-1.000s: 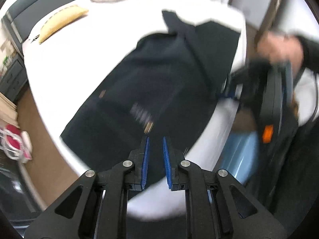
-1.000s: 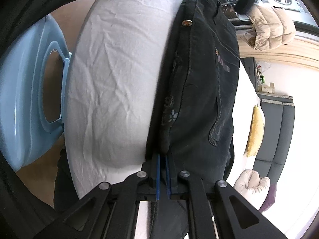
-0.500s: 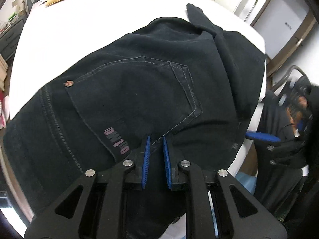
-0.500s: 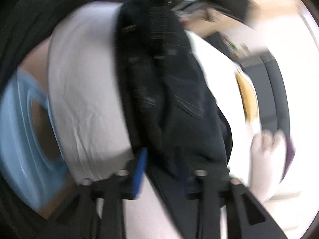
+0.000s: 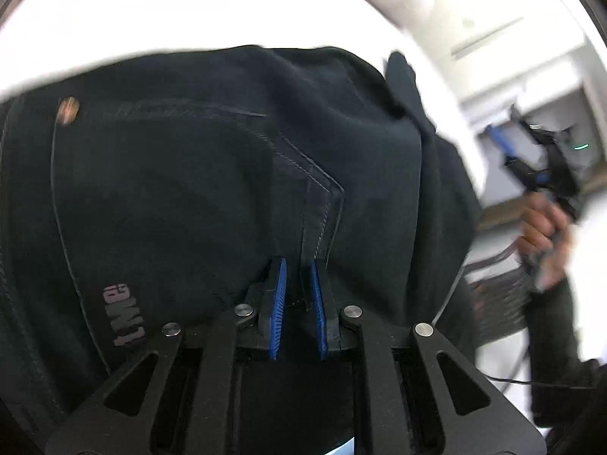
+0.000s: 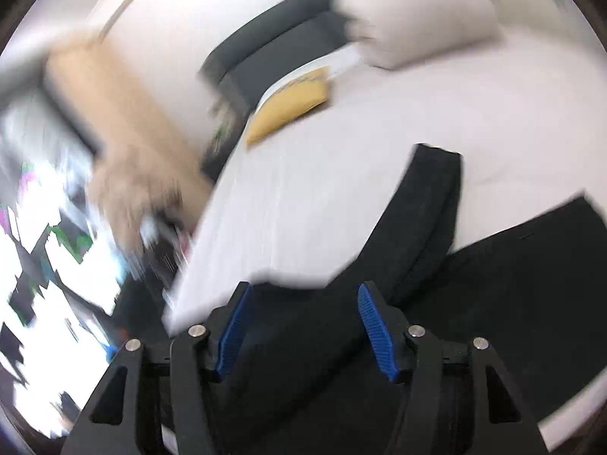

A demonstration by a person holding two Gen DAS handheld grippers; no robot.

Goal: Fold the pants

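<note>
Dark denim pants [image 5: 182, 189] lie on a white bed, back pocket and a copper rivet up. My left gripper [image 5: 297, 269] sits low on the pants, its blue pads [image 5: 279, 303] narrowly apart with a pocket seam between them; I cannot tell if they pinch it. The right gripper also shows in the left wrist view [image 5: 531, 163], raised at the right in a hand. In the blurred right wrist view the right gripper [image 6: 303, 292] is open and empty above the pants [image 6: 493, 295], near a folded leg [image 6: 428, 204].
The white bed sheet [image 6: 379, 121] spreads behind the pants. A yellow pillow [image 6: 292, 110] and a pale cushion [image 6: 417, 19] lie at its far side by a dark sofa [image 6: 273, 45]. The floor and clutter at the left are blurred.
The right gripper has let go of the pants, opened wide and swung up and away. The left gripper has moved down close onto the back pocket.
</note>
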